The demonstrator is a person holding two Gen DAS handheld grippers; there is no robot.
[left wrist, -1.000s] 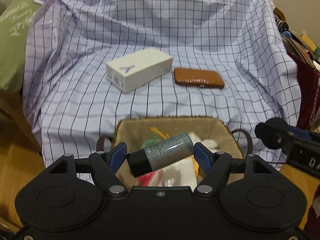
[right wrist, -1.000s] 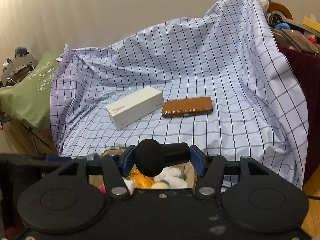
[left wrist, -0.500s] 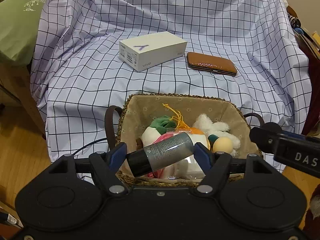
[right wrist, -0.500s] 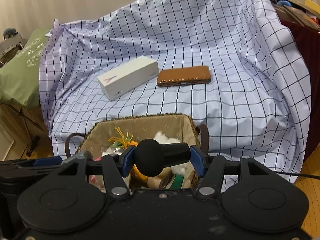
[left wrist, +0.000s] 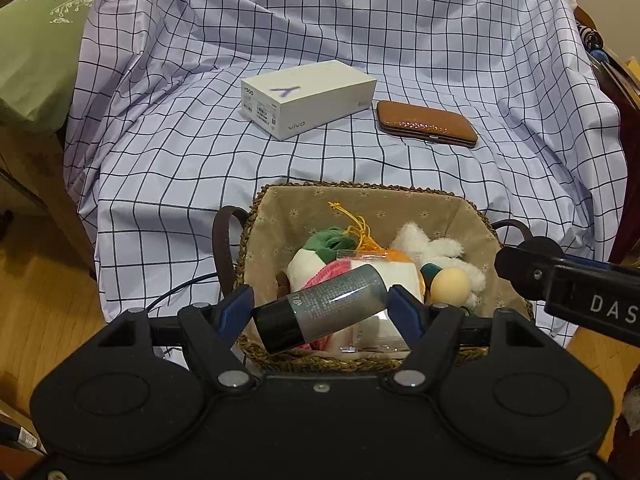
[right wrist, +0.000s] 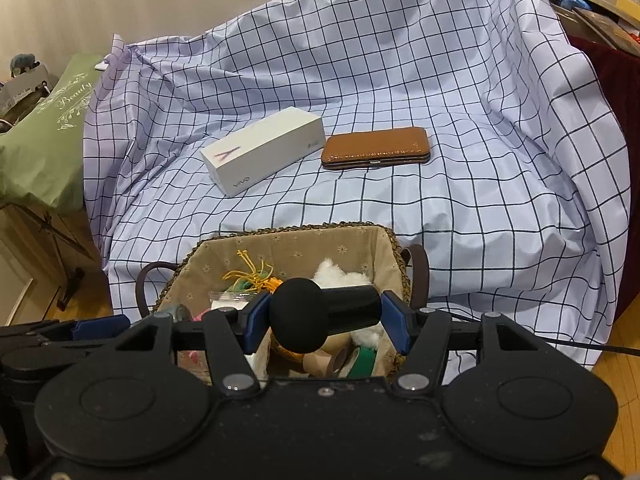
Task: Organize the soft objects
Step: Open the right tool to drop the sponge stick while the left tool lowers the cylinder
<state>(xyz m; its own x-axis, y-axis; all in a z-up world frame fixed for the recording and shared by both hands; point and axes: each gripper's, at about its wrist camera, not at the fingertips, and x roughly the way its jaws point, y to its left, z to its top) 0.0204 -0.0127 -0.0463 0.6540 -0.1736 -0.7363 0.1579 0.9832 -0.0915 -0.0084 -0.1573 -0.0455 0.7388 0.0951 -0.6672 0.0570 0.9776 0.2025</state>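
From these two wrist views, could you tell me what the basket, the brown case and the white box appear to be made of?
Basket: woven natural fibre, perhaps seagrass, judging by its braided rim; it has a beige floral fabric lining.
Brown case: leather or imitation leather, smooth and slightly glossy, with a metal clasp on its edge.
White box: matte printed cardboard, with crisp edges and barcode labels on one end.

Checked cloth (left wrist: 400, 60): pale lilac, dark navy grid. White box (left wrist: 308, 98), purple mark on top. Tan-brown case (left wrist: 427, 123) to its right. Near: woven brown basket (left wrist: 440, 196), beige flower-print lining. Grey tube (left wrist: 328, 306), black cap. Far left, green bag (right wrist: 52, 136), white lettering.
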